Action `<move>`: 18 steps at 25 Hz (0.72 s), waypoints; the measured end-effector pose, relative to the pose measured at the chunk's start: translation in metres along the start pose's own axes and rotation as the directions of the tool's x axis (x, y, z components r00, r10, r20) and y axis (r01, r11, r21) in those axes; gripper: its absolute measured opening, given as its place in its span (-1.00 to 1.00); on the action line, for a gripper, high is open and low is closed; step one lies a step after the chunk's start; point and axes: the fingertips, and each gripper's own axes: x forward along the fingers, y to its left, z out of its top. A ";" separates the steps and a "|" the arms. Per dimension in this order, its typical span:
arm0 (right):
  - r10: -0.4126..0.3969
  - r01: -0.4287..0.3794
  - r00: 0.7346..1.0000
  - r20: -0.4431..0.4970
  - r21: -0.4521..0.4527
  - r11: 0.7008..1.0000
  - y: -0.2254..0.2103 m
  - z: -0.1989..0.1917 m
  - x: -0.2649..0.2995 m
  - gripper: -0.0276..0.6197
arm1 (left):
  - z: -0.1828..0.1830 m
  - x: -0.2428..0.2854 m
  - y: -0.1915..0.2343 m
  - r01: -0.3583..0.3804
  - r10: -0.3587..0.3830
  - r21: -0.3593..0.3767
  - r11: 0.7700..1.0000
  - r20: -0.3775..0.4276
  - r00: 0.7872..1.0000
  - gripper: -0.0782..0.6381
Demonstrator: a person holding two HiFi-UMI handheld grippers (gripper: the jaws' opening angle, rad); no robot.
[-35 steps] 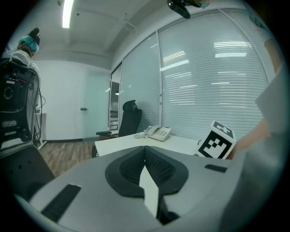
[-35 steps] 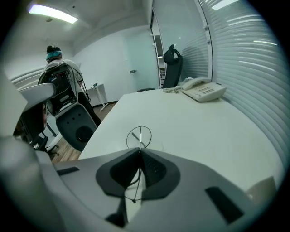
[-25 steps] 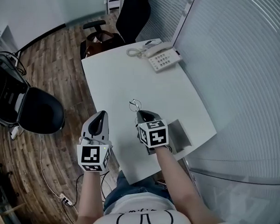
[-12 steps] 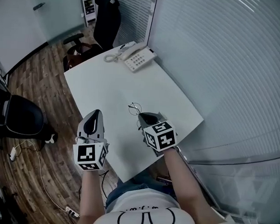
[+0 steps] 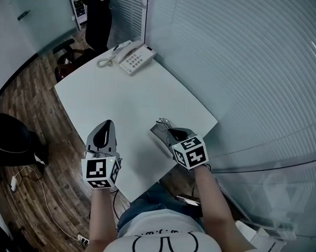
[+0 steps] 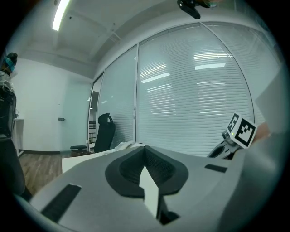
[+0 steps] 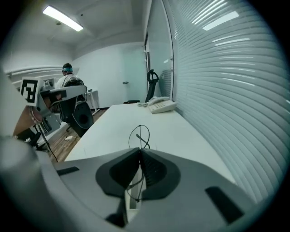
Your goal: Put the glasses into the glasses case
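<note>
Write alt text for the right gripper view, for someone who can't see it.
The right tongs are shut on thin wire glasses, one round lens sticking out above a white table. A phone sits at its far end.

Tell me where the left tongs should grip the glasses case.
Probably its left wall, approached from the left: the glasses case lies open on the table, that rim faces the left tongs, and the right tongs, shut on the glasses, crowd the other side.
</note>
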 end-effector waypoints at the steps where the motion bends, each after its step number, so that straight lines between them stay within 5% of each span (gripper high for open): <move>1: -0.006 0.005 1.000 -0.013 -0.022 1.000 -0.003 -0.005 0.003 -0.85 | -0.001 0.002 -0.003 0.004 -0.004 0.002 1.000 -0.004 1.000 -0.74; 18: -0.078 0.017 0.961 -0.265 -0.227 0.974 -0.008 -0.054 0.055 -0.85 | -0.025 0.010 0.000 -0.045 0.044 -0.023 0.999 -0.070 0.997 -0.74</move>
